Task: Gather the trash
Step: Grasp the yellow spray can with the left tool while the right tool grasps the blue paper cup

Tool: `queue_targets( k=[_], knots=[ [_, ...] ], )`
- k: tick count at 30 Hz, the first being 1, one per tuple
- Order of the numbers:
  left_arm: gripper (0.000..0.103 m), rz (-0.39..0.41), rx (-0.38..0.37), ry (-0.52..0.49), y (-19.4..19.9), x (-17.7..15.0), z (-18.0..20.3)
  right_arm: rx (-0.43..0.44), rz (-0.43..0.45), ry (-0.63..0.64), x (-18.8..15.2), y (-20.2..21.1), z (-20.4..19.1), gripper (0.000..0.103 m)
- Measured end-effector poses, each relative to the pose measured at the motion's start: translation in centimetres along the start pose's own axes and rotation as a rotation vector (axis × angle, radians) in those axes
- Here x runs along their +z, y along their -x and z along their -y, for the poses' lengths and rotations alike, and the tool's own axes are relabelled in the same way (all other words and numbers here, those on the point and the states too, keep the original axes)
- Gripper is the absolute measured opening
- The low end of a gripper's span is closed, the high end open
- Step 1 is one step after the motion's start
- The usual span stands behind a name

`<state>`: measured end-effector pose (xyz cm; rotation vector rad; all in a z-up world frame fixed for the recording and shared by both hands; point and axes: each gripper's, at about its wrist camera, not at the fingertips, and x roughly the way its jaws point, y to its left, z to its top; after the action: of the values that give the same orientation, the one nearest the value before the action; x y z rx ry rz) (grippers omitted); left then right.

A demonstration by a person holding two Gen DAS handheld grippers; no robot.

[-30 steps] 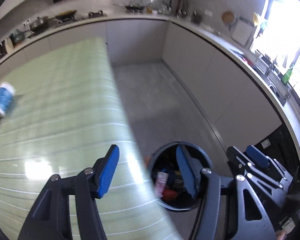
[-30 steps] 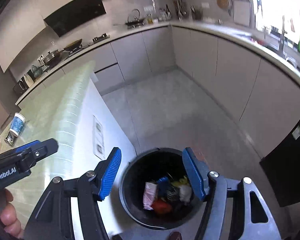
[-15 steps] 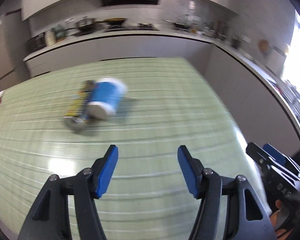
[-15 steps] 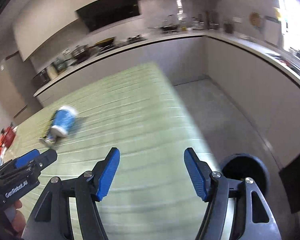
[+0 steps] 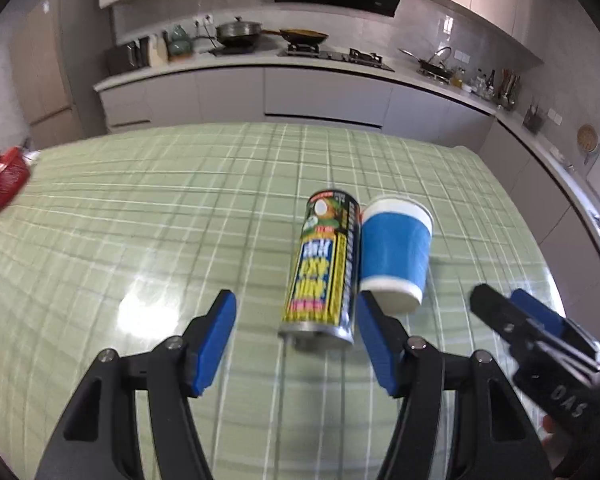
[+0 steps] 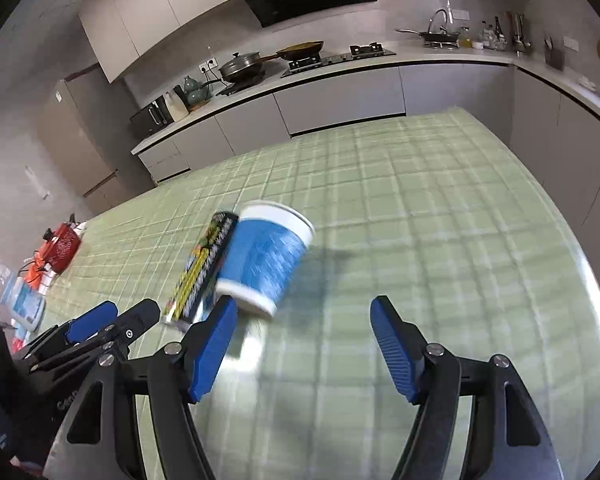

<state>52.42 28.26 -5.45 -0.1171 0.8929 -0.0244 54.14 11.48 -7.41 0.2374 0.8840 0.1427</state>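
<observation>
Blue paper cup (image 5: 394,256) lies touching the can (image 5: 324,276) on the counter (image 5: 140,220). Left tool (image 5: 296,340) and right tool (image 6: 304,344) are wide apart, empty; the can should be straddled without bumping the cup.

We see a green checked tablecloth (image 5: 148,216), a red packet (image 5: 6,176) at its far left edge, and a lidded pan (image 6: 242,66) beside a wok (image 6: 302,47) on the counter (image 6: 340,66) behind.
</observation>
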Motion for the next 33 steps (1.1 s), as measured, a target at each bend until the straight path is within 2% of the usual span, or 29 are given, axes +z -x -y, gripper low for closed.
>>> queue_targets(
  k=[9,11,15,18,25,26,28,33],
  knots=[
    [0.064,-0.073,-0.134,-0.060,-3.6,2.6,-1.0,-0.055,-0.004,-0.074,3.1,-4.6,-1.1,0.071],
    [0.070,-0.084,-0.146,-0.076,-4.0,2.6,-1.2,-0.054,-0.011,-0.086,3.5,-5.4,-1.3,0.071],
    [0.071,-0.068,-0.121,-0.076,-3.4,2.8,-2.7,-0.047,-0.049,-0.065,3.6,-6.8,-2.4,0.071],
    [0.071,-0.088,-0.127,-0.066,-3.7,2.8,-3.7,-0.022,-0.079,-0.078,3.3,-7.9,-2.7,0.071],
    [0.071,-0.095,-0.095,-0.080,-4.6,2.3,-4.1,-0.008,-0.118,-0.096,2.9,-9.6,-2.3,0.071],
    [0.071,-0.098,-0.098,-0.078,-4.7,2.2,-4.2,0.004,-0.128,-0.103,2.8,-9.8,-2.2,0.069],
    [0.055,-0.085,-0.100,-0.055,-4.8,2.2,-4.8,0.022,-0.133,-0.095,2.5,-10.1,-2.0,0.062],
    [0.054,-0.055,-0.121,-0.033,-3.8,1.5,-5.3,0.007,-0.061,-0.071,2.3,-8.1,-1.5,0.058]
  ],
)
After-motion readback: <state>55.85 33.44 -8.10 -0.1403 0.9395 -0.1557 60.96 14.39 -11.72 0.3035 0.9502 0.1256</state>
